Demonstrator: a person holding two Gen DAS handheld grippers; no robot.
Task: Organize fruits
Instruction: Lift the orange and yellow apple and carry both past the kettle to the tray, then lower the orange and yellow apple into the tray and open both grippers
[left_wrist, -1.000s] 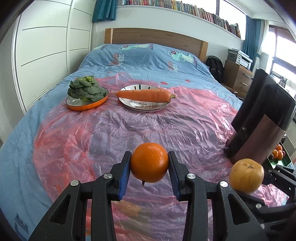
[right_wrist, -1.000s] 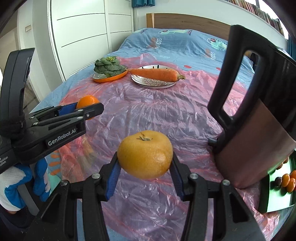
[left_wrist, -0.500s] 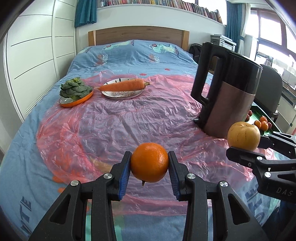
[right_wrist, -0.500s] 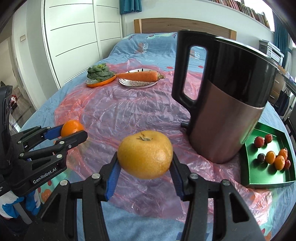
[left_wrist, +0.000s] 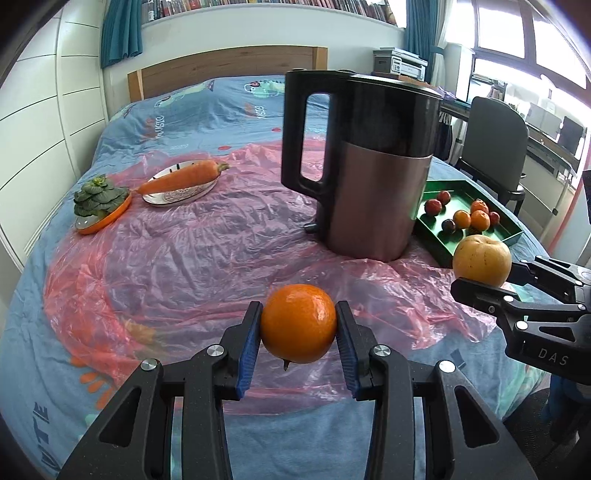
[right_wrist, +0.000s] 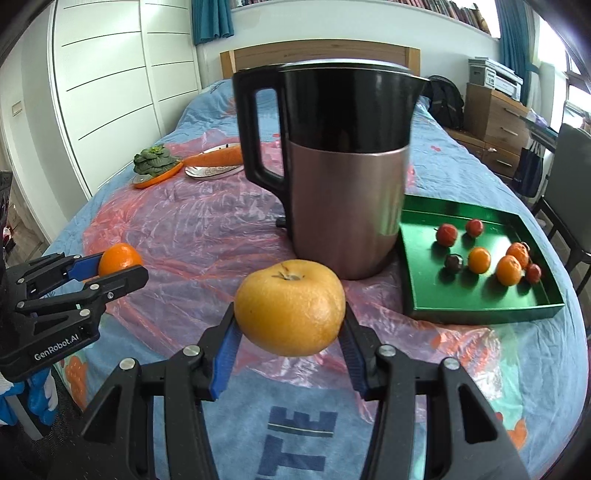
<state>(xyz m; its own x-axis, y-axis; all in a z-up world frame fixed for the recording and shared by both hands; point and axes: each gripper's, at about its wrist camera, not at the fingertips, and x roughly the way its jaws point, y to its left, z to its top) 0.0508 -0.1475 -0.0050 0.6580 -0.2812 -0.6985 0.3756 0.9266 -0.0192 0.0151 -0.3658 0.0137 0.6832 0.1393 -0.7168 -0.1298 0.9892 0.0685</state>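
Observation:
My left gripper (left_wrist: 298, 334) is shut on an orange (left_wrist: 298, 323) and holds it above the pink plastic sheet near the bed's front edge; it also shows in the right wrist view (right_wrist: 110, 267). My right gripper (right_wrist: 290, 332) is shut on a yellow pear-like fruit (right_wrist: 290, 306), held in the air in front of the kettle; it shows in the left wrist view (left_wrist: 487, 277) too. A green tray (right_wrist: 476, 306) with several small fruits lies to the right of the kettle, and also shows in the left wrist view (left_wrist: 436, 243).
A tall black and copper kettle (left_wrist: 369, 166) stands mid-bed between the grippers and the far dishes. A carrot (left_wrist: 184, 179) lies on a silver plate, a green vegetable (left_wrist: 98, 195) on an orange plate at far left. A chair (left_wrist: 495, 140) stands right.
Both grippers, still holding their fruits, have pulled back and turned right. The kettle and green tray have come fully into view; the plates have shifted left and farther away.

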